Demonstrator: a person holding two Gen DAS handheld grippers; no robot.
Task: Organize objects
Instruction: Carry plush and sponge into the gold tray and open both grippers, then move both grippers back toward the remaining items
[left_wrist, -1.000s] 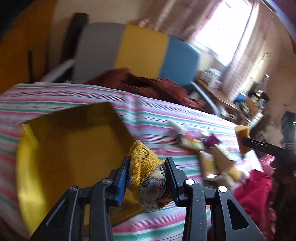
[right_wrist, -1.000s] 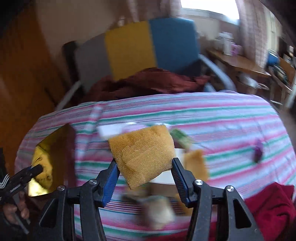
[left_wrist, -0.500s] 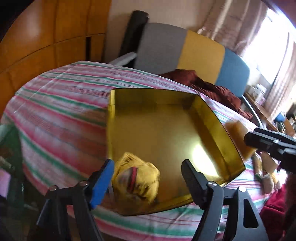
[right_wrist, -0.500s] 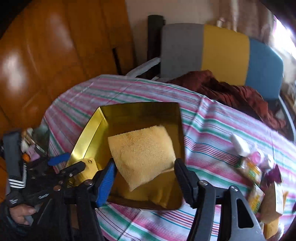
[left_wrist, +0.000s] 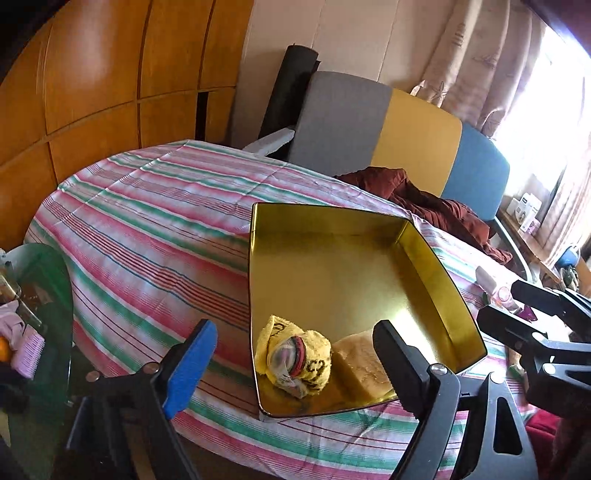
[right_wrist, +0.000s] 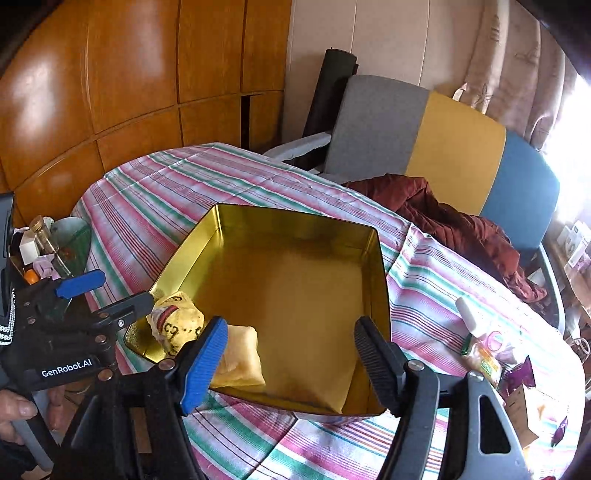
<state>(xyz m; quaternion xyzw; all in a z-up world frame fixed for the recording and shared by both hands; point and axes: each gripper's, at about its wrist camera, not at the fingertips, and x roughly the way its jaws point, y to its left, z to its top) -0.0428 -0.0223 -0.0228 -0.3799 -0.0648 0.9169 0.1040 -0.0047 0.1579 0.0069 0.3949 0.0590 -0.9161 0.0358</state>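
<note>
A gold tin tray (left_wrist: 332, 229) (right_wrist: 295, 218) sits on the striped tablecloth (left_wrist: 147, 229). In its near corner lie a rolled yellow sock bundle (left_wrist: 295, 358) (right_wrist: 177, 325) and, right beside it, a yellow sponge (left_wrist: 364, 365) (right_wrist: 240, 354). My left gripper (left_wrist: 295, 343) (right_wrist: 110, 291) hovers over the bundle; its jaws are opening and the pads touch nothing. My right gripper (right_wrist: 291, 339) (left_wrist: 513, 308) hangs over the tin's near edge. Its jaws are opening too, and the sponge lies loose by the blue finger (right_wrist: 207, 354).
Behind the table stands a grey, yellow and blue chair (right_wrist: 443, 147) with a maroon cloth (right_wrist: 461, 221) on it. A white bottle (right_wrist: 467, 310) and several packets (right_wrist: 487, 358) lie right of the tin. A green glass side table (left_wrist: 44, 295) with clutter is at the left.
Both grippers swung left over the tin and opened. The left one let the sock bundle drop into the tin; the right one let the sponge fall beside it.
</note>
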